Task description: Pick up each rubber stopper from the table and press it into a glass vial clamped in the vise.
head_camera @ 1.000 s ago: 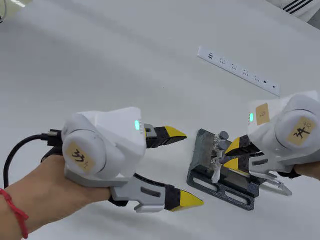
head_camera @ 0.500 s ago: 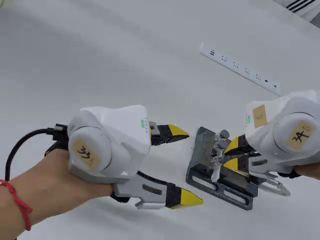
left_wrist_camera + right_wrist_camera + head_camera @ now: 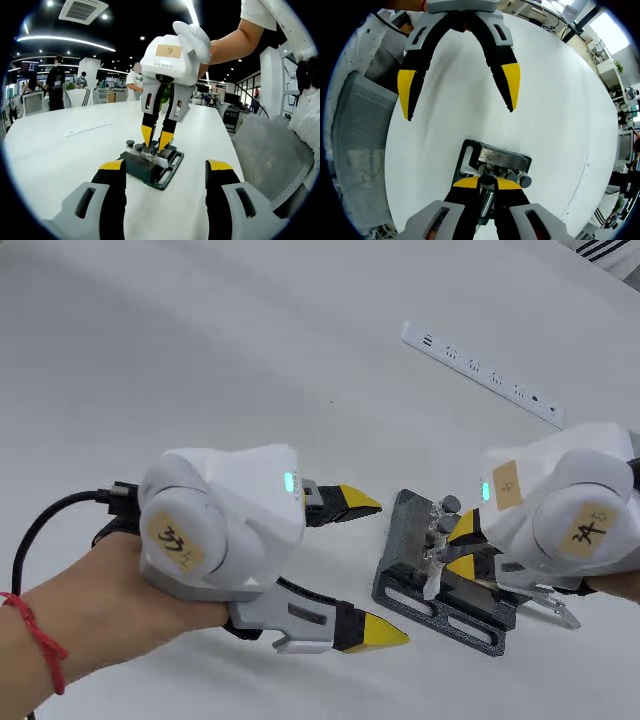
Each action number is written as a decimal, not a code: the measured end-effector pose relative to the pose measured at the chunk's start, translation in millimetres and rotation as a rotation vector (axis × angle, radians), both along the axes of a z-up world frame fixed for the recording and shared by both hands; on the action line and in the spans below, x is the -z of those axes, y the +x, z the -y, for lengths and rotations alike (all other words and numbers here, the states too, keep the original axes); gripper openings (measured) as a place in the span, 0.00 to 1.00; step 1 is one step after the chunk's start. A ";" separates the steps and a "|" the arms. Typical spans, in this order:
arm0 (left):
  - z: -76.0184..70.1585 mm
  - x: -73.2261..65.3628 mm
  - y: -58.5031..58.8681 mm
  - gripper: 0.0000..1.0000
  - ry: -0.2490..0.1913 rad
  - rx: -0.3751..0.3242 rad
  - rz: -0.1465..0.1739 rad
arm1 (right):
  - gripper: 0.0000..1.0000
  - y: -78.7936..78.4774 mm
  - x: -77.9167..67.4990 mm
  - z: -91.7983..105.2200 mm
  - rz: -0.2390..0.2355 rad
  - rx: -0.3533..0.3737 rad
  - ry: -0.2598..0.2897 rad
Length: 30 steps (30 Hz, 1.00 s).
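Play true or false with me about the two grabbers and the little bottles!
1. The left gripper has its jaws wide apart, holding nothing. True.
2. The vise stands on the floor. False: it stands on the white table.
3. The right gripper is closed on a stopper at the vise. True.
4. The power strip lies between the two grippers. False: it lies farther back, beyond the vise.
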<state>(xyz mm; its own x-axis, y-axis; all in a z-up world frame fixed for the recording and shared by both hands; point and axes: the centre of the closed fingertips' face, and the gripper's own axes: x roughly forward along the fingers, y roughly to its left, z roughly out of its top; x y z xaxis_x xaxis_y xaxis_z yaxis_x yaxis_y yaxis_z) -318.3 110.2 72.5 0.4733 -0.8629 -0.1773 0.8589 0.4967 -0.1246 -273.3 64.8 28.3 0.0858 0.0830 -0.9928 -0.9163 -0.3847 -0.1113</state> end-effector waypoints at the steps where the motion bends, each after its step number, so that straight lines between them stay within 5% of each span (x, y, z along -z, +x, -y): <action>1: -0.2 0.1 0.0 0.62 0.000 -0.001 0.000 | 0.05 -0.1 0.4 -0.2 0.002 -0.003 -0.002; 21: 1.1 1.6 -0.9 0.62 -0.006 0.000 -0.007 | 0.05 -3.6 -0.1 -3.4 0.090 -0.139 -0.067; 26: 1.4 1.3 -0.4 0.62 -0.009 0.000 -0.008 | 0.05 -1.8 0.1 -3.6 0.071 -0.106 -0.051; 30: 1.4 1.6 -0.6 0.61 -0.010 -0.001 -0.010 | 0.05 -1.5 0.1 -4.4 0.005 -0.003 -0.011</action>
